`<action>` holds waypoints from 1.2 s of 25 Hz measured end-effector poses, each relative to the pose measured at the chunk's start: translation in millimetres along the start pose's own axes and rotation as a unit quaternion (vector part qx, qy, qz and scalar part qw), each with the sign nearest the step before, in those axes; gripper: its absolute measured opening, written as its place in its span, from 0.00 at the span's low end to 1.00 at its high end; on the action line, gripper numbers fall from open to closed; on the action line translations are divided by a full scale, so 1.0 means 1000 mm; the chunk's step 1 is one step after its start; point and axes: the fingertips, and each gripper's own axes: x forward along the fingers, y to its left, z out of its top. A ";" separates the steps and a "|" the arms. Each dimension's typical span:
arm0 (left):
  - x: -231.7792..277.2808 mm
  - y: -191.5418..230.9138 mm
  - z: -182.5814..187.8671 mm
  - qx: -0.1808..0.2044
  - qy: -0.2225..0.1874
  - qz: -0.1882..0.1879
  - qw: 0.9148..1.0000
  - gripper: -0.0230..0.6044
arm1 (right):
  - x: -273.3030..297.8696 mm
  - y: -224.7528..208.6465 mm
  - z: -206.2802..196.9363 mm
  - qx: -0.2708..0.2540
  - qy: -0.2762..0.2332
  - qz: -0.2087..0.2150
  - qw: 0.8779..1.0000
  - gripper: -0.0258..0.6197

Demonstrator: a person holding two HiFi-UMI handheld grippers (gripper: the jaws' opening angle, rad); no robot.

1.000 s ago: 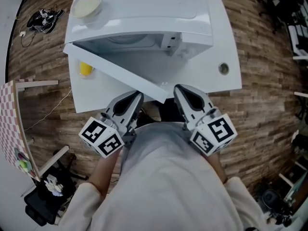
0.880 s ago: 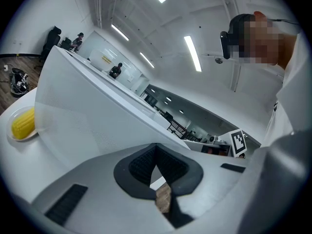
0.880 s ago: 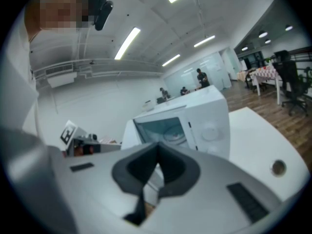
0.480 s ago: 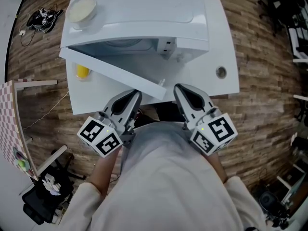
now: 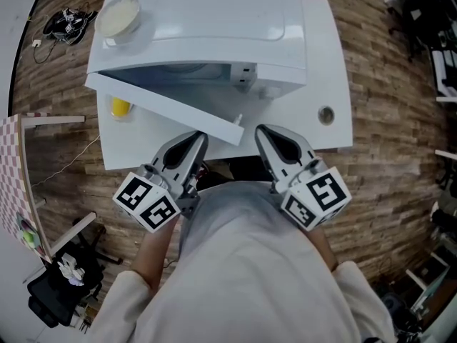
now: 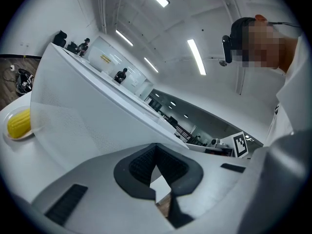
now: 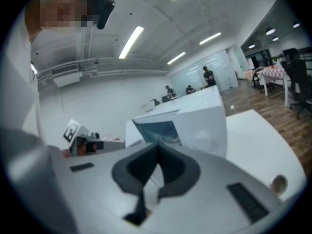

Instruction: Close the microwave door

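White hinged microwave door (image 5: 164,107): partly open, free edge just beside left gripper (image 5: 196,140) and right gripper (image 5: 263,134). Both pinched closed, holding nothing. Risk: hard shove slams door, shifts white microwave (image 5: 214,20), rattles cream bowl (image 5: 118,13) on top.

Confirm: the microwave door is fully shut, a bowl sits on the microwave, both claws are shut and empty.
Wrong: the head view shows the microwave door open. The bowl does sit on the microwave; left claw and right claw are shut and empty.

Grey left tool (image 5: 194,140), right tool (image 5: 264,133); cream sleeves (image 5: 118,302).
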 end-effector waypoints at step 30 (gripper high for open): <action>0.048 0.003 0.015 0.018 -0.028 0.031 0.999 0.06 | 0.005 -0.026 0.022 -0.045 -0.001 0.054 0.997 0.07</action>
